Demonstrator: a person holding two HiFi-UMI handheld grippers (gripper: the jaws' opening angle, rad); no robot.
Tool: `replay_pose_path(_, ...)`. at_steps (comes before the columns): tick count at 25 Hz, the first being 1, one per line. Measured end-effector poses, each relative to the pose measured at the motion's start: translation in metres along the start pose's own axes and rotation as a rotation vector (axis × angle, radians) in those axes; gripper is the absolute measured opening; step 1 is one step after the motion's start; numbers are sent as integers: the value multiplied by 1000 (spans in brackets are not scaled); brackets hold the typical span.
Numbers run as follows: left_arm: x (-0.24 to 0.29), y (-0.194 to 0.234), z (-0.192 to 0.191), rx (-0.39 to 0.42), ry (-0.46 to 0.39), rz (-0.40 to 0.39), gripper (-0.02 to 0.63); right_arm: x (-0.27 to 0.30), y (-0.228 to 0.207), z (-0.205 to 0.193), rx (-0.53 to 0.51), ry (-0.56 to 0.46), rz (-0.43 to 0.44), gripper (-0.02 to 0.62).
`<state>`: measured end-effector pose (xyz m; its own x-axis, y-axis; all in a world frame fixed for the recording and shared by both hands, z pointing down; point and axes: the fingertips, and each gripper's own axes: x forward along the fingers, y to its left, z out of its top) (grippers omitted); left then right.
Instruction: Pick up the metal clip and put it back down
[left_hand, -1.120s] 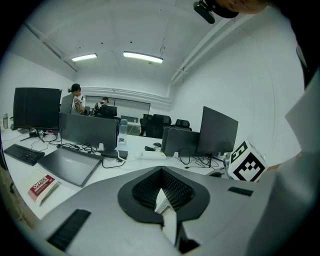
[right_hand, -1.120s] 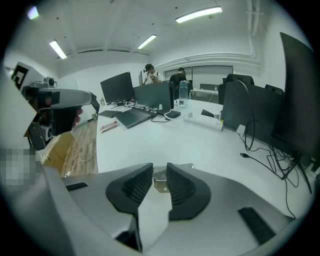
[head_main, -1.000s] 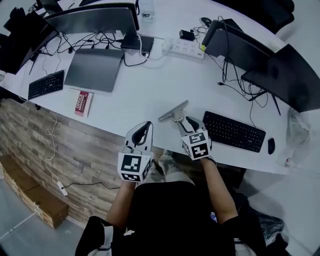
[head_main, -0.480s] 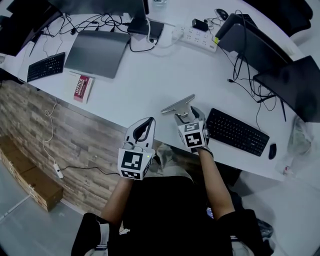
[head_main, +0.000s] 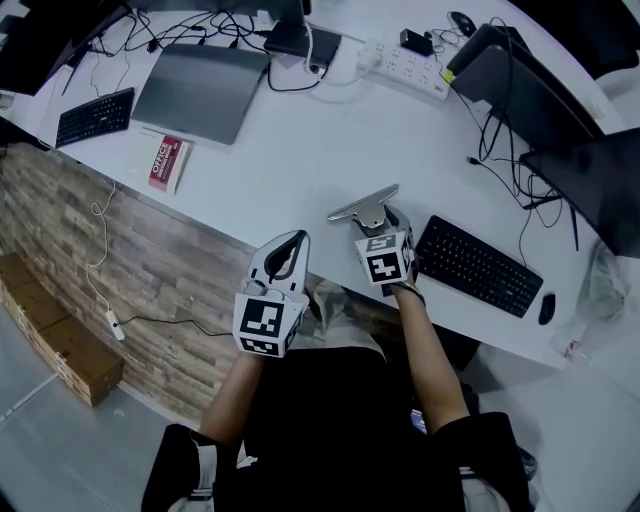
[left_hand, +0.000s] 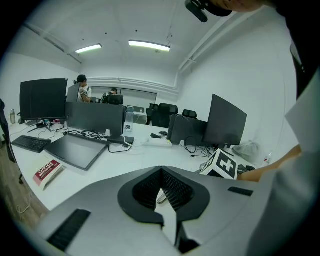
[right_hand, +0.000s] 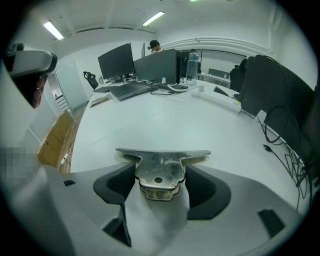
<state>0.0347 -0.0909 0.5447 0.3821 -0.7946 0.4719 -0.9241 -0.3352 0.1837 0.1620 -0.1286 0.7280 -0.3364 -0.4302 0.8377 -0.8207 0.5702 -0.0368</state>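
Observation:
The metal clip lies on the white desk near its front edge, its long flat bar pointing away from me. My right gripper stands open around the clip's handle end. In the right gripper view the clip sits between the wide-spread jaws, whose pads are not pressing on it. My left gripper hovers off the desk's front edge, left of the clip, shut with nothing in it. In the left gripper view its fingertips meet, and the right gripper's marker cube shows beyond them.
A black keyboard and mouse lie right of the clip. A grey laptop, a red booklet, a small keyboard and a power strip sit farther back. Dark monitors stand at right.
The right gripper's jaws have spread apart from the clip's handle, leaving the clip lying on the desk. The left gripper has hardly moved.

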Motion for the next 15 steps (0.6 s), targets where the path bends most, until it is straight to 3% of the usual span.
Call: replay_pose_path(15,-3,9,-4,6,19,32,11,7,-1,-3,-33,23,-8,293)
